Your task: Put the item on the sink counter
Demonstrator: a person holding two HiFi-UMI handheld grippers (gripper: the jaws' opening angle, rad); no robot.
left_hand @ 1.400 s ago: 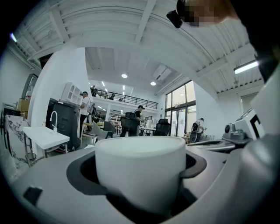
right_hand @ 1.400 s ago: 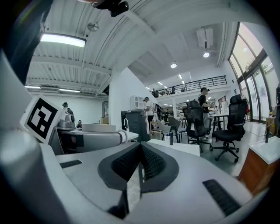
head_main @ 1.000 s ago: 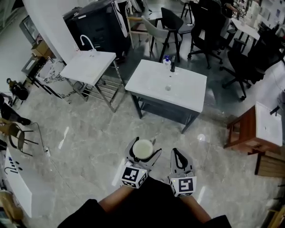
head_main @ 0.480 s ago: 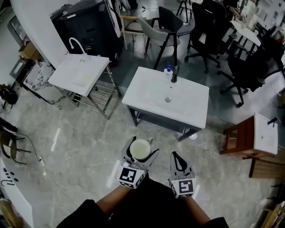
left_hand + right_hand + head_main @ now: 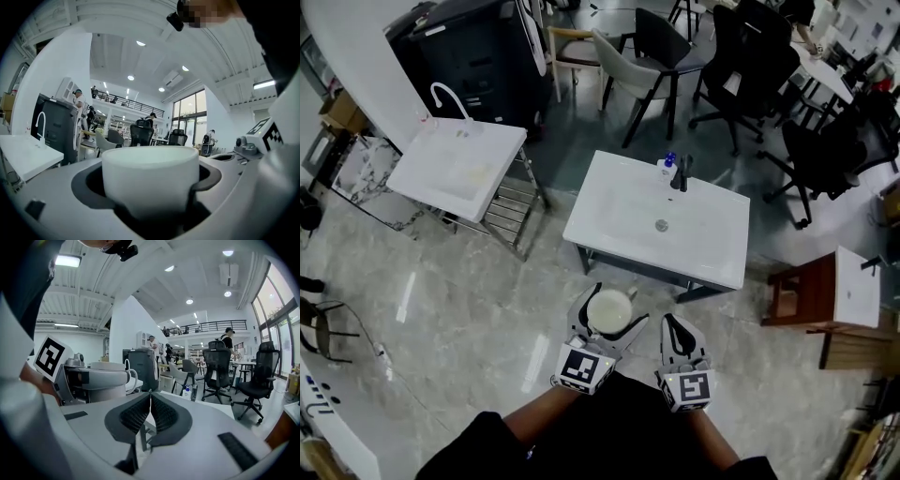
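One cup (image 5: 608, 311) (left jaws) — near counter (image 5: 619, 211) edge

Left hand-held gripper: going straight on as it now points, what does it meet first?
Likely the near edge of the sink counter, ahead of the left hand-held gripper and its cup; height is unclear.

Two grippers show: one left gripper (image 5: 608, 315) and one right gripper (image 5: 673, 324). There is one white cup (image 5: 607, 307). There are two white sinks, the sink counter (image 5: 619, 220) in the middle and a second sink (image 5: 459, 167) on a metal rack at the left. The taps also number two, one black tap (image 5: 682, 174) and one white tap (image 5: 446, 94). There is one blue-capped bottle (image 5: 667, 166), one grey chair (image 5: 633, 71) and one wooden stand (image 5: 793, 296)
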